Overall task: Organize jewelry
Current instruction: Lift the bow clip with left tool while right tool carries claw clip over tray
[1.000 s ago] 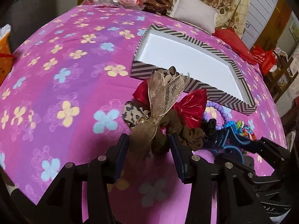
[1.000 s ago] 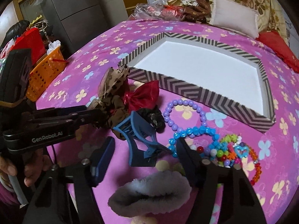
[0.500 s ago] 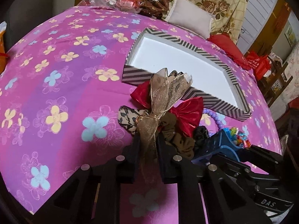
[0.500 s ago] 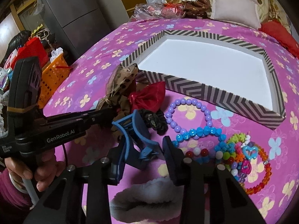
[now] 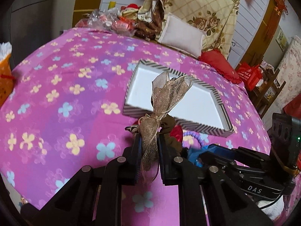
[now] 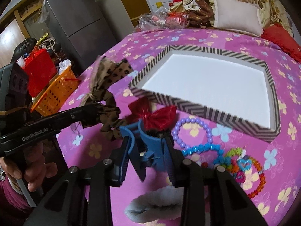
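Observation:
My left gripper [image 5: 148, 141] is shut on a gold ribbon bow with a brown scrunchie [image 5: 165, 96] and holds it above the bed; it also shows in the right wrist view [image 6: 107, 86]. My right gripper [image 6: 147, 141] is shut on a blue claw hair clip [image 6: 148, 141], lifted off the cover. A striped tray with a white inside [image 6: 270, 88] lies ahead, also in the left wrist view [image 5: 223, 113]. A red bow [image 6: 156, 116], a purple bead bracelet [image 6: 193, 120], a blue bead bracelet [image 6: 205, 147] and colourful bead bracelets [image 6: 248, 167] lie in front of the tray.
The bed has a pink flowered cover [image 5: 56, 94]. A grey fluffy item [image 6: 154, 205] lies near my right gripper. An orange basket [image 6: 54, 94] and a red bag [image 6: 39, 71] stand left of the bed. Pillows [image 5: 180, 33] and wrapped packets [image 5: 112, 22] lie at the far end.
Both grippers closed on their items and lifted them: the left raised the gold bow and scrunchie, the right raised the blue clip off the cover.

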### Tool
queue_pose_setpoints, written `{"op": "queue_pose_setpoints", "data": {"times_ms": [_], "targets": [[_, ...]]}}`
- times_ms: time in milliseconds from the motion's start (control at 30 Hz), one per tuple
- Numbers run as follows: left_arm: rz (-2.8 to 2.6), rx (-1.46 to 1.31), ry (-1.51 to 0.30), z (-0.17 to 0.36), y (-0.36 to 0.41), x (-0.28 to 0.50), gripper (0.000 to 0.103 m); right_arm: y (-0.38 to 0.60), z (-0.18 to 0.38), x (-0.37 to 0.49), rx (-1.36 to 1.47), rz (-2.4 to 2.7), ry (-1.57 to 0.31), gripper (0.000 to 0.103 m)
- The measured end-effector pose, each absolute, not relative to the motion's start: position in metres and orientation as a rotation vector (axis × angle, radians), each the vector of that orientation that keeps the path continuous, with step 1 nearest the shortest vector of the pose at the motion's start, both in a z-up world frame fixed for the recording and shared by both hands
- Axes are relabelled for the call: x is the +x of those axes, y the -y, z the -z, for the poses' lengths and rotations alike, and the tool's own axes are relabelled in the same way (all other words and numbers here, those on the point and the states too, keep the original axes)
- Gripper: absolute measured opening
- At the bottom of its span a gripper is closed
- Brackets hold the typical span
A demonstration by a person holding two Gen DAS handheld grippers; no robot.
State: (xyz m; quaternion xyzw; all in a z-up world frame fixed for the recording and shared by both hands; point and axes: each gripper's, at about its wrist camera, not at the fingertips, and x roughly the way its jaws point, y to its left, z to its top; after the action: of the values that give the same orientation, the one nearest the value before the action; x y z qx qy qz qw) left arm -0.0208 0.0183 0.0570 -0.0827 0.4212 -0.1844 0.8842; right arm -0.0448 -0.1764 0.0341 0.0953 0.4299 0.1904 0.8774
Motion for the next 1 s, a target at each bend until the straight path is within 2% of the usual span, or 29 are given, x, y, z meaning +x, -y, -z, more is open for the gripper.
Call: {"op": "queue_pose_setpoints", "data": {"times_ms": [100, 300, 333, 400, 433, 667, 800, 1000], "targets": [[0.366, -0.175, -0.871, -0.061, -0.018, -0.012, 0.019, 0.180, -0.041, -0.038, 0.206, -0.401, -0.875, 0.025], [0.347, -0.186, -0.861, -0.064, -0.020, -0.005, 0.019, 0.188, -0.044, -0.030, 0.233, -0.414, -0.896, 0.026], [0.345, -0.181, -0.858, -0.064, -0.019, -0.006, 0.020, 0.189, -0.043, -0.031, 0.242, -0.430, -0.901, 0.030], [0.340, -0.177, -0.857, -0.063, -0.019, -0.006, 0.020, 0.190, -0.040, -0.037, 0.246, -0.441, -0.908, 0.058], [0.337, -0.178, -0.859, -0.062, -0.019, -0.006, 0.020, 0.189, -0.040, -0.041, 0.239, -0.448, -0.913, 0.064], [0.312, -0.187, -0.858, -0.060, -0.027, -0.009, 0.020, 0.155, -0.031, -0.067, 0.098, -0.556, -0.997, 0.067], [0.305, -0.198, -0.858, -0.061, -0.032, -0.012, 0.020, 0.127, -0.024, -0.073, -0.084, -0.605, -1.011, 0.080], [0.295, -0.212, -0.860, -0.061, -0.038, -0.014, 0.020, 0.100, -0.006, -0.068, -0.337, -0.666, -1.057, 0.080]]}}
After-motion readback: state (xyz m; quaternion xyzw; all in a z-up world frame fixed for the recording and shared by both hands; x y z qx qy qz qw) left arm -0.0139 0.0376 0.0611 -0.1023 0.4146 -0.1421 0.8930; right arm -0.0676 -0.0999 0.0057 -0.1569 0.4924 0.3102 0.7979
